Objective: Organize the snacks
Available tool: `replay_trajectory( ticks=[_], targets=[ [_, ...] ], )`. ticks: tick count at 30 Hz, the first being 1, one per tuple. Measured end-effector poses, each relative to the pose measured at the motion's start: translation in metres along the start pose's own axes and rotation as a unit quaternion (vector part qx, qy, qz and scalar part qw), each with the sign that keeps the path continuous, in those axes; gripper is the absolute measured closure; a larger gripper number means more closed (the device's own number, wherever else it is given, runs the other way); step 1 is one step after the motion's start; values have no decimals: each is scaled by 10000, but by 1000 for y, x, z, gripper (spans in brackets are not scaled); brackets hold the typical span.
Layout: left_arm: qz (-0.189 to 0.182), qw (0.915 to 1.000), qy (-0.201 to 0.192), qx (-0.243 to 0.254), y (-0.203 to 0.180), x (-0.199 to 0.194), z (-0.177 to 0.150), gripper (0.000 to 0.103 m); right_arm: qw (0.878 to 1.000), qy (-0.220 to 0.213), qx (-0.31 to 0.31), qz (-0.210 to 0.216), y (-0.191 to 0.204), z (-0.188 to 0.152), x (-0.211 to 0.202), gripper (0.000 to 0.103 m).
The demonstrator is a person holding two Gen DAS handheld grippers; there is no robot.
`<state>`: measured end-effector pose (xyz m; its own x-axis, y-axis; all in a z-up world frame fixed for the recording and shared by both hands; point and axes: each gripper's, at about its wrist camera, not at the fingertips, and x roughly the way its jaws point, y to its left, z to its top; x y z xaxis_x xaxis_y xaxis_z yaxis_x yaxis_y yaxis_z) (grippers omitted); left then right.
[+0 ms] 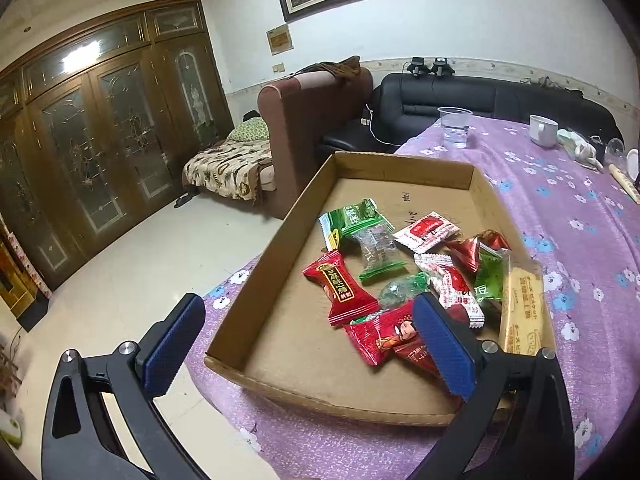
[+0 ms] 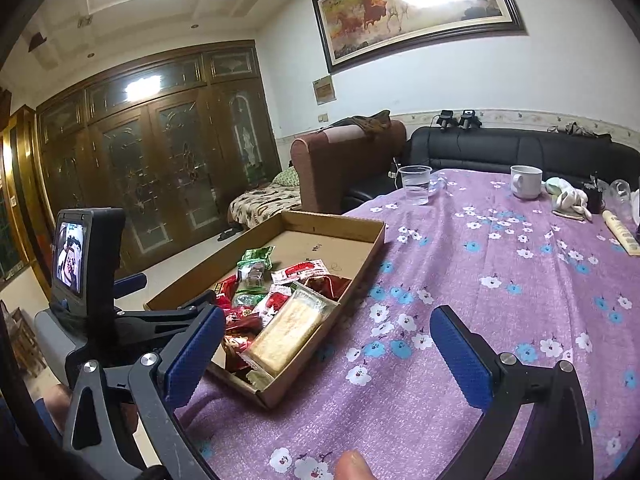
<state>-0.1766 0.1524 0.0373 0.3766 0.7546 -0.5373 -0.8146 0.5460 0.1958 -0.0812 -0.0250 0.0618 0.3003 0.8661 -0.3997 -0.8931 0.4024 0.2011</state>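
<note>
A shallow cardboard tray point(image 1: 404, 168) sits at the near left edge of a table with a purple flowered cloth point(image 1: 560, 216). It holds several wrapped snacks: red packets point(image 1: 340, 292), green packets point(image 1: 352, 216), red-and-white packets point(image 1: 426, 232) and a long biscuit pack point(image 1: 522, 308) along its right wall. My left gripper point(image 1: 308, 344) is open and empty, just above the tray's near end. My right gripper point(image 2: 328, 356) is open and empty over the cloth beside the tray point(image 2: 372, 248); the biscuit pack point(image 2: 288, 332) lies near its left finger. The left gripper's body point(image 2: 84, 264) shows at left.
At the far side of the table stand a clear plastic cup with water point(image 1: 454, 126), a white mug point(image 1: 543, 130), a crumpled cloth point(image 1: 580, 148) and a tube point(image 2: 622, 232). A brown armchair point(image 1: 308, 128) and black sofa point(image 1: 460, 96) stand behind. The floor drops off left of the table.
</note>
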Motion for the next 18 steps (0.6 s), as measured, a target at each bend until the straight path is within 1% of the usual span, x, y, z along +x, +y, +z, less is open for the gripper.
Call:
replay_trajectory(
  ticks=[18],
  targets=[
    [97,9999,26,-7,1,5,0,0,10000,40,-11,5,0,0,2,1]
  ],
)
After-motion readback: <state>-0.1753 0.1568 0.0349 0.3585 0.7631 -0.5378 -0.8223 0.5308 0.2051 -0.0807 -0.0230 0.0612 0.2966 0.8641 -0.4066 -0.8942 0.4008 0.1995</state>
